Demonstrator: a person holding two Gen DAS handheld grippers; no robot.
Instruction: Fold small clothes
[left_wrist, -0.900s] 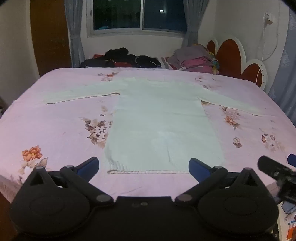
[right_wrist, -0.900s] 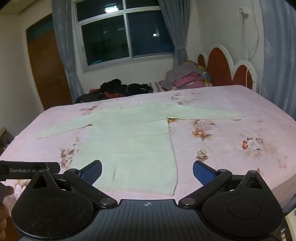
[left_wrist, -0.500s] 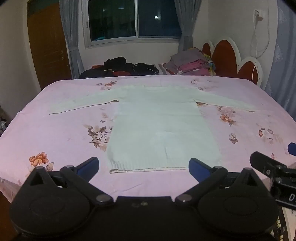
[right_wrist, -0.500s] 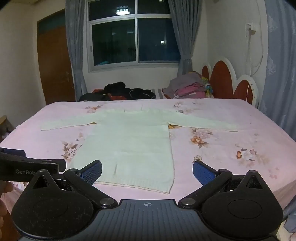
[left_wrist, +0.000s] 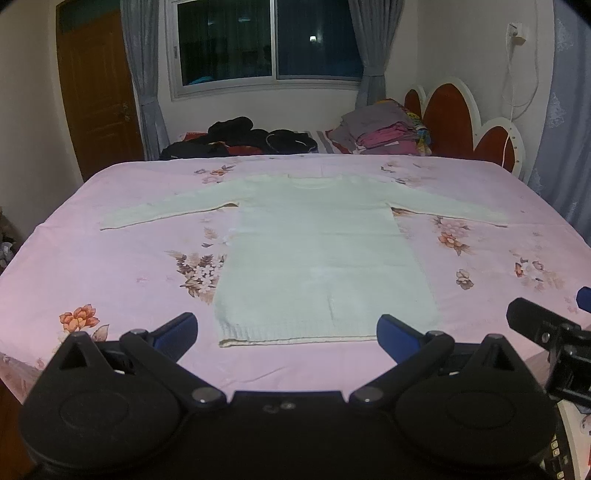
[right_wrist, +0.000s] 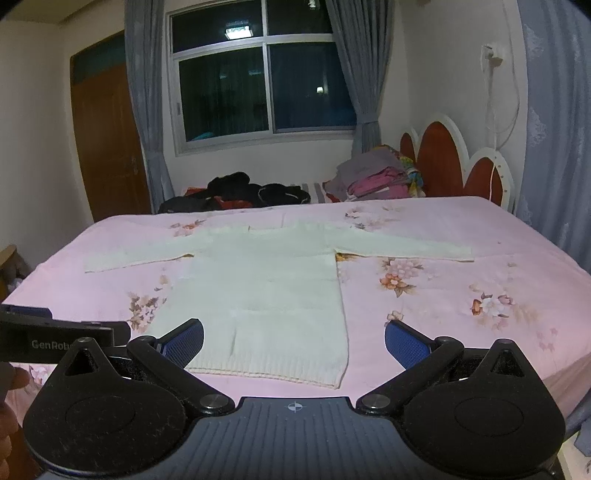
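A: Left wrist view: a pale long-sleeved sweater (left_wrist: 325, 266) lies flat on a bed (left_wrist: 110, 258) with a pink floral sheet, both sleeves spread out sideways, its ribbed hem nearest the camera. Any containers?

B: None can be made out. What the bed does carry, beyond the sweater's collar: a heap of dark clothes (left_wrist: 240, 140) and a stack of folded laundry (left_wrist: 384, 134) in grey and pink, both well apart from the sweater.

A: And the grippers?

B: Left gripper (left_wrist: 287, 330) is released, its blue pads spread wide with nothing between them, hovering just short of the sweater's hem. Right gripper (right_wrist: 294, 341) is likewise released and empty, above the hem's right corner. Part of the right gripper's body shows at the right edge of the left wrist view, beside the hem.

A: Anything in the way?

B: Nothing lies on the sweater or between it and either gripper. A red headboard (right_wrist: 443, 158) with white scalloped trim stands to the sweater's right, a white cable (right_wrist: 495, 140) hanging by it.

A: Edges and open room?

B: Bare sheet surrounds the sweater on every side. The hem lies near the bed's front edge. Behind the dark clothes, a curtained window (right_wrist: 266, 81) and a wooden door (right_wrist: 107, 140).
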